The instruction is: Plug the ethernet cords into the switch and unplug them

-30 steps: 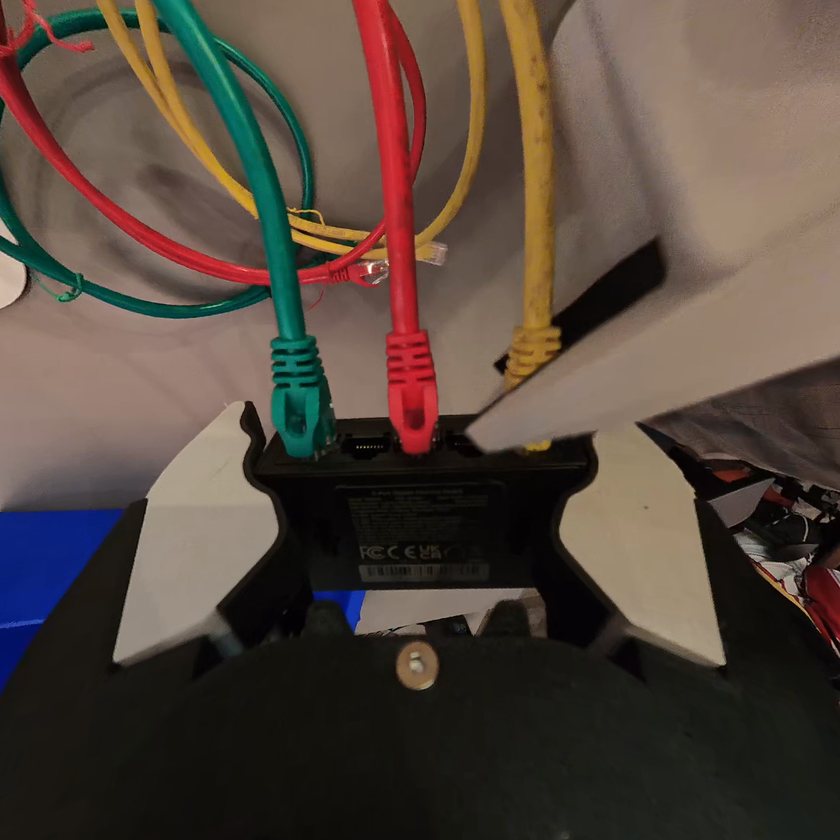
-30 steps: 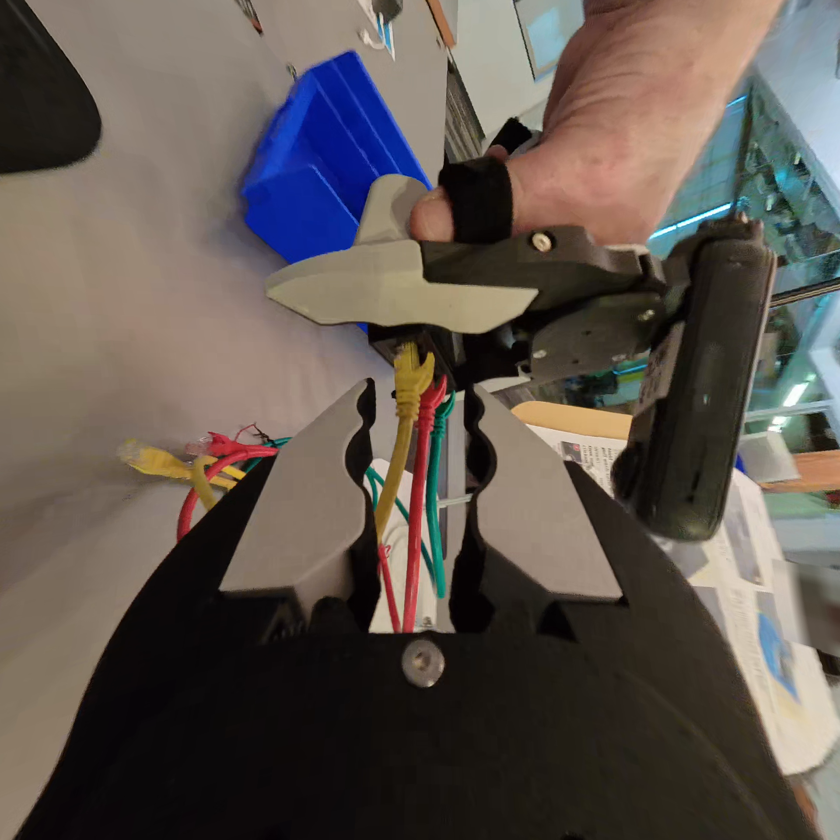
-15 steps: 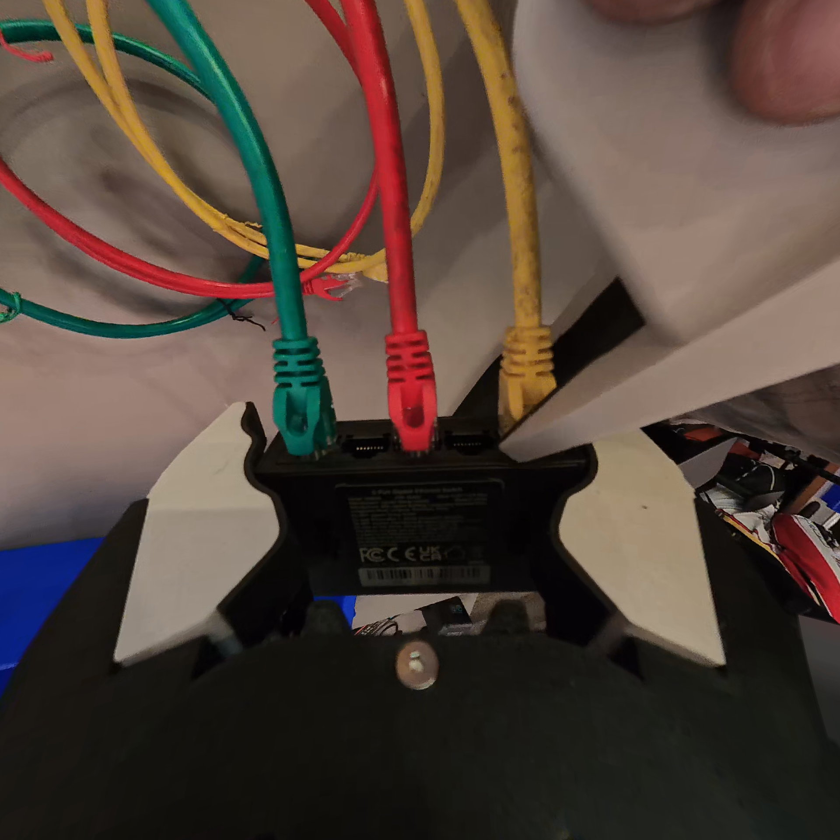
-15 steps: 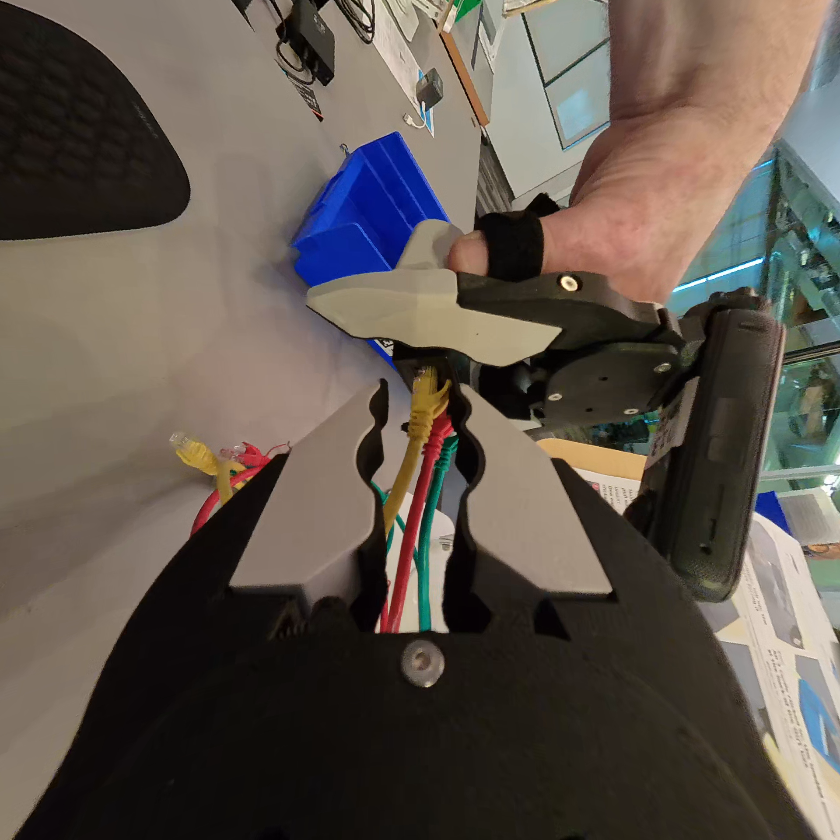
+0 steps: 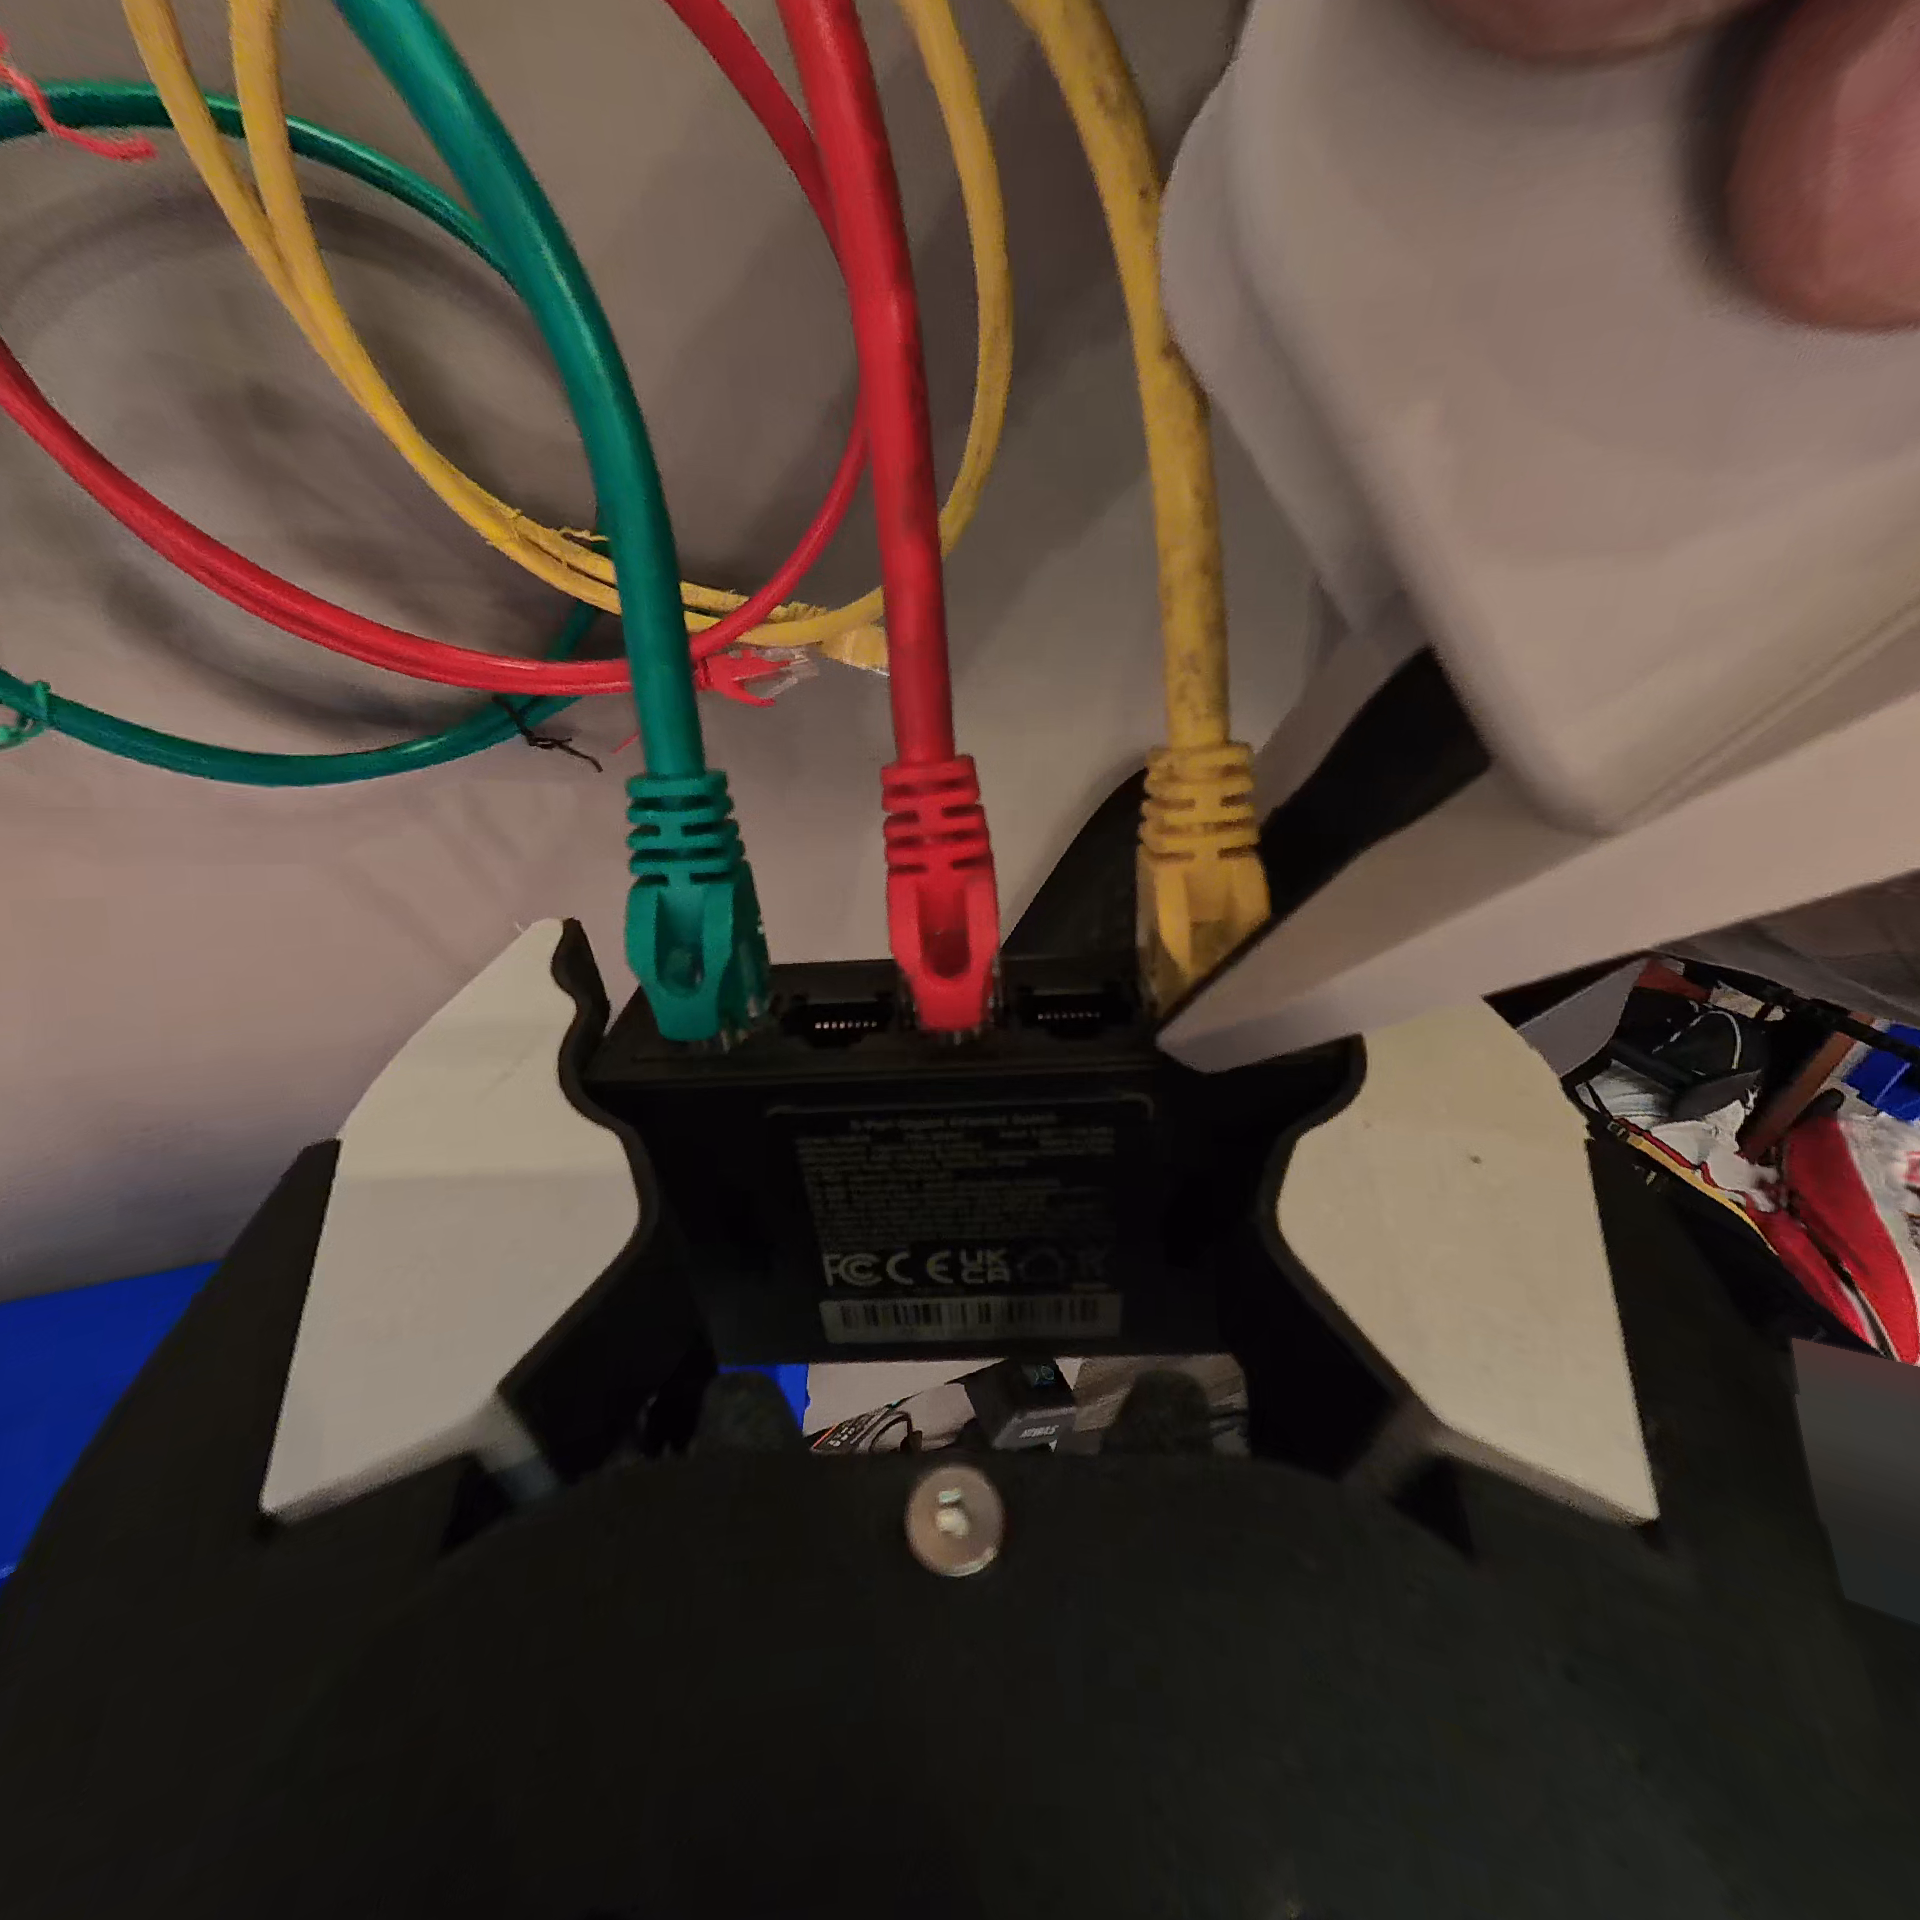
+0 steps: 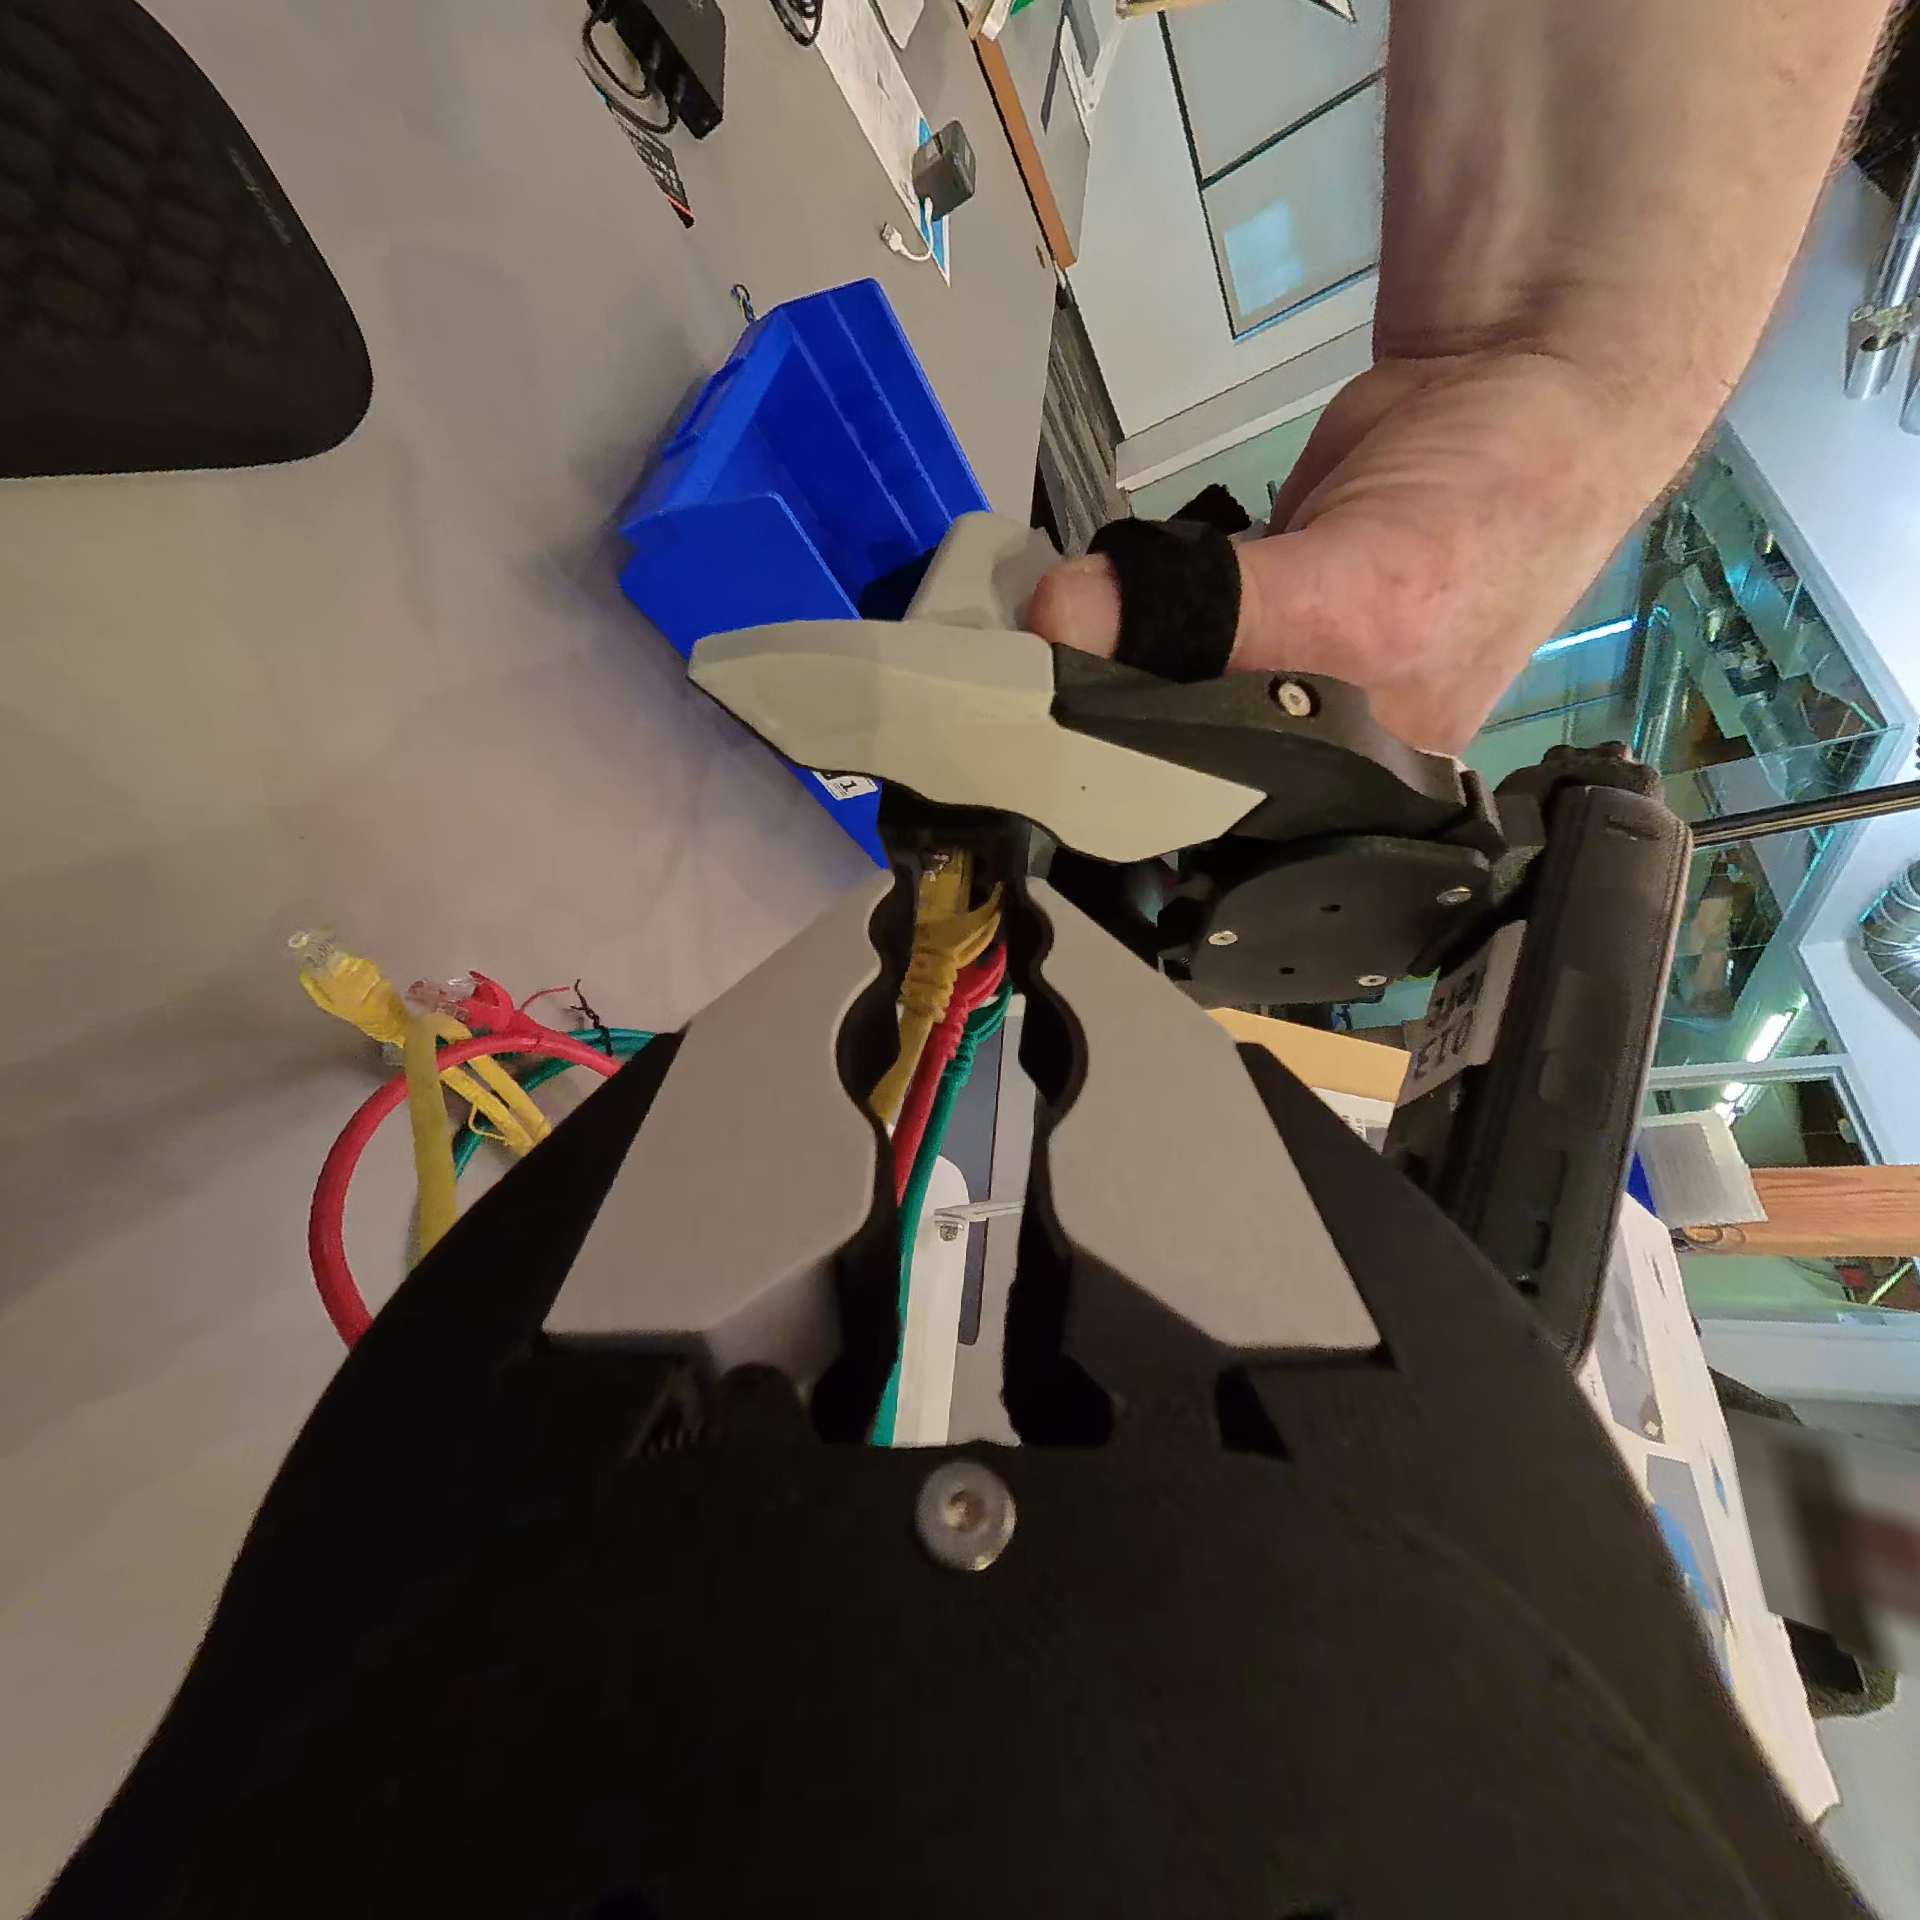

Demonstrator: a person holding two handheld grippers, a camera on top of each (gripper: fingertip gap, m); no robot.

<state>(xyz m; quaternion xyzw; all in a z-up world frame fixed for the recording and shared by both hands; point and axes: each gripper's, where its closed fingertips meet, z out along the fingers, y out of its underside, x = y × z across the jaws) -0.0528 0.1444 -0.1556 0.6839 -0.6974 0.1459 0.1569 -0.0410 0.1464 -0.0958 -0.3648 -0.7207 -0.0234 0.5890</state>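
The switch (image 5: 961, 1184) is held off the table (image 6: 312, 675), pinched across its black body by the left gripper (image 5: 961, 1039), with the port row facing away from that gripper's camera. Three cords are seated in the ports: green plug (image 5: 691, 894) at the left end, red plug (image 5: 940, 883) in the middle, yellow plug (image 5: 1200, 862) at the right end; one bare port lies on each side of the red plug. The right gripper (image 6: 951, 894) is placed around the yellow plug, its fingers narrowed beside the boot; whether they are already pressed onto it cannot be told. The free ends of the cords lie loose on the table. The step in hand is judged to be unplugging, yellow first. The next move calls for the latch tab to be depressed, then a straight pull along the port axis while the switch is braced.
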